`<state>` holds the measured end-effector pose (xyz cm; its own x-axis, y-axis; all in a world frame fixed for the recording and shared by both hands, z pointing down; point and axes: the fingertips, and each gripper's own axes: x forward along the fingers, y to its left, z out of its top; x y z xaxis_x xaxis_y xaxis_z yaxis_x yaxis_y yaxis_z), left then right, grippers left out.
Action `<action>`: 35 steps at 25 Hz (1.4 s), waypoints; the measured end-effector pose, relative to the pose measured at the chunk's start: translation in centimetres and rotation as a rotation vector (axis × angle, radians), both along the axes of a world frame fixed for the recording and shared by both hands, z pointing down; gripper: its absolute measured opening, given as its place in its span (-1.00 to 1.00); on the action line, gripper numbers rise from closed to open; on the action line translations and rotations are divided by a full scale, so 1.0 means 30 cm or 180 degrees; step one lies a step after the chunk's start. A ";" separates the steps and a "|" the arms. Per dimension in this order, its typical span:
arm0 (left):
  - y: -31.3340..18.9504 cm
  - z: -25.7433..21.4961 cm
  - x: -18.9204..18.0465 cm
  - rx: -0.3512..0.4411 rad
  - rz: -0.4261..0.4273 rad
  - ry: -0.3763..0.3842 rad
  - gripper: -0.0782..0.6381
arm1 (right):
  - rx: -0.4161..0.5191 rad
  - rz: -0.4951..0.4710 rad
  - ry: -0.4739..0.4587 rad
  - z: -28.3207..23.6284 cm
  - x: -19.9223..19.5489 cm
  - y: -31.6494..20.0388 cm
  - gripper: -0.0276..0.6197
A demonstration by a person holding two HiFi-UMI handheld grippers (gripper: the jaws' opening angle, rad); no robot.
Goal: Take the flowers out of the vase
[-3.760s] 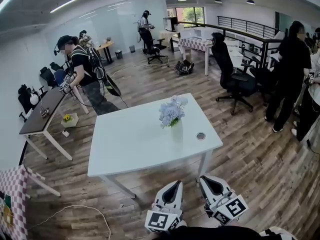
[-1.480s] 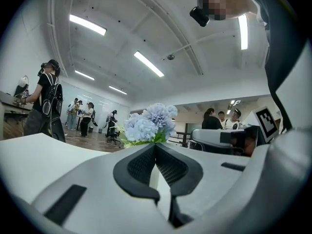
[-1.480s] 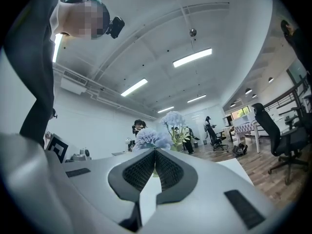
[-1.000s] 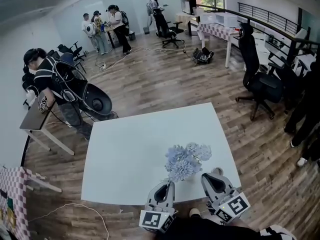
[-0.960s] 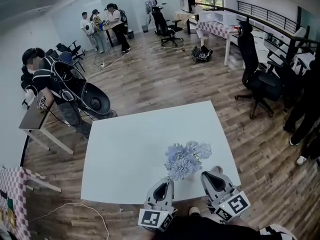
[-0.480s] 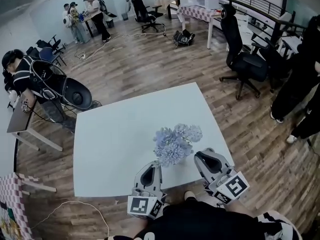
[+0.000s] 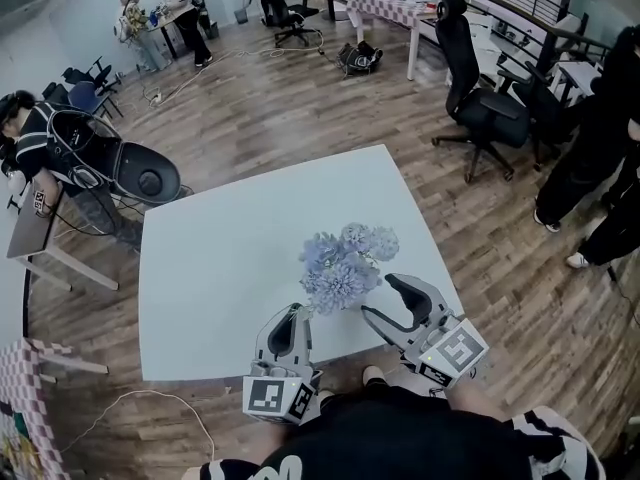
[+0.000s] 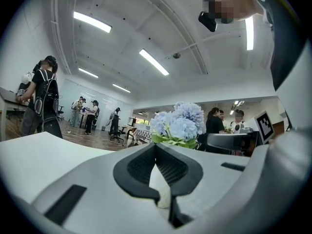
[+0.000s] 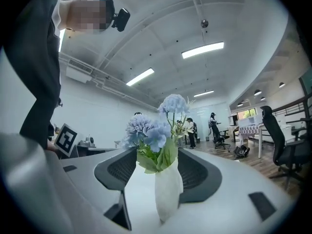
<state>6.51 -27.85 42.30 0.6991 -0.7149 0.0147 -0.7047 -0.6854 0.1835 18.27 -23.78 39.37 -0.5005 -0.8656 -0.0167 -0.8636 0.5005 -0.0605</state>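
Near table edge | vase hidden under flowers overhead | right gripper just opened, straddling vase | left gripper fingers together

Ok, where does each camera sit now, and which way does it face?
Head view: on the person's head, steeply down onto the white square table and pale blue flowers; left gripper, right gripper and dark top show.
Left gripper view: on that gripper, level along its shut jaws toward the flowers.
Right gripper view: on that gripper, level; its jaws have just been opening, the white tapered vase between them, untouched.
Both gripper views share the flowers.
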 end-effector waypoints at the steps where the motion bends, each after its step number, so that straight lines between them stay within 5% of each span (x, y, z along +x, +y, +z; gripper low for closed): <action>1: 0.003 -0.003 -0.004 0.0004 -0.0010 -0.0007 -0.77 | -0.0028 -0.0030 0.0031 0.007 -0.008 -0.008 -0.13; 24: 0.029 0.000 -0.177 -0.0042 -0.0517 -0.0107 -0.77 | 0.0283 -0.0233 0.0036 0.015 -0.050 -0.118 -0.13; 27: 0.024 0.001 -0.195 -0.0044 -0.0523 -0.0101 -0.77 | 0.0266 -0.0234 0.0086 0.020 -0.067 -0.118 -0.63; 35: 0.019 0.006 -0.199 -0.0041 -0.0509 -0.0108 -0.77 | 0.0315 -0.0228 0.0205 0.020 -0.081 -0.115 -0.83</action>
<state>0.55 -27.29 42.47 0.5754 -0.8166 0.0463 -0.8105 -0.5617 0.1659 15.83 -27.24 39.96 -0.5636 -0.8234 -0.0661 -0.8260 0.5617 0.0465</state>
